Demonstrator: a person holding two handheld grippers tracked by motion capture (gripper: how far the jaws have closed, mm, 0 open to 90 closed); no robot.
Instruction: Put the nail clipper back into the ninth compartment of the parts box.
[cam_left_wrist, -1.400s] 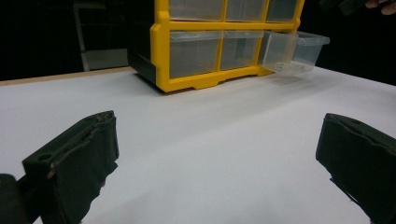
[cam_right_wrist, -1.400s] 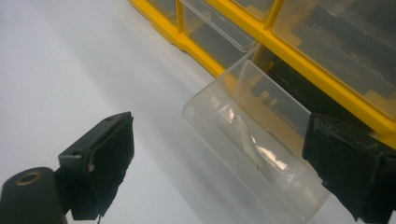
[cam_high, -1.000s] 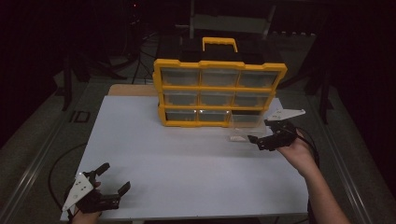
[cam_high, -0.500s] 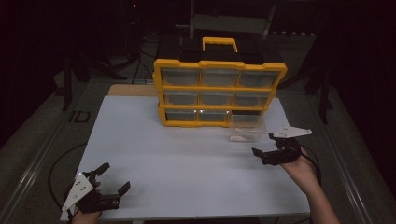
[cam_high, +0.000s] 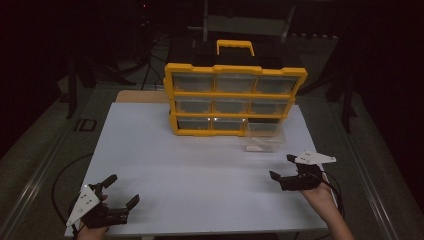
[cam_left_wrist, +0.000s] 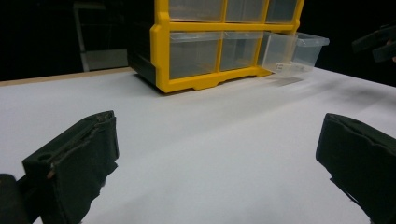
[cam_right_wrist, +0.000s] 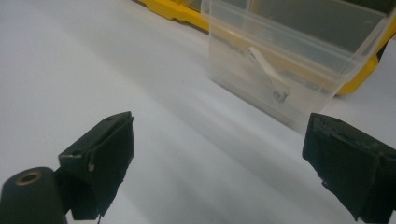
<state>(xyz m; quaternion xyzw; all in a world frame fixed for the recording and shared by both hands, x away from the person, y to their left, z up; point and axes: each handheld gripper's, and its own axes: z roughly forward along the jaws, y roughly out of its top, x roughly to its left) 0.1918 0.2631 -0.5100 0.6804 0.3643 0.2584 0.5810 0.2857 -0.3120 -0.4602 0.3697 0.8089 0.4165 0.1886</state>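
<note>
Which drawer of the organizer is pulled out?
The bottom-right clear drawer of the yellow organizer: it juts forward onto the table, while the other eight sit flush.

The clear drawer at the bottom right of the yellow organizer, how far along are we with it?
Done: the clear drawer is pulled out of the yellow organizer. In hand: nothing; the right tongs and the left tongs are both open over the white table. Left: unclear; a small white part lies inside.

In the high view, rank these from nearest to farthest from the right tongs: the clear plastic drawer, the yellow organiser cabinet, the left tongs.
1. Clear plastic drawer, pulled out at the cabinet's lower right, just beyond the right tongs.
2. Yellow organiser cabinet, standing farther back.
3. Left tongs, at the table's opposite near corner.
</note>
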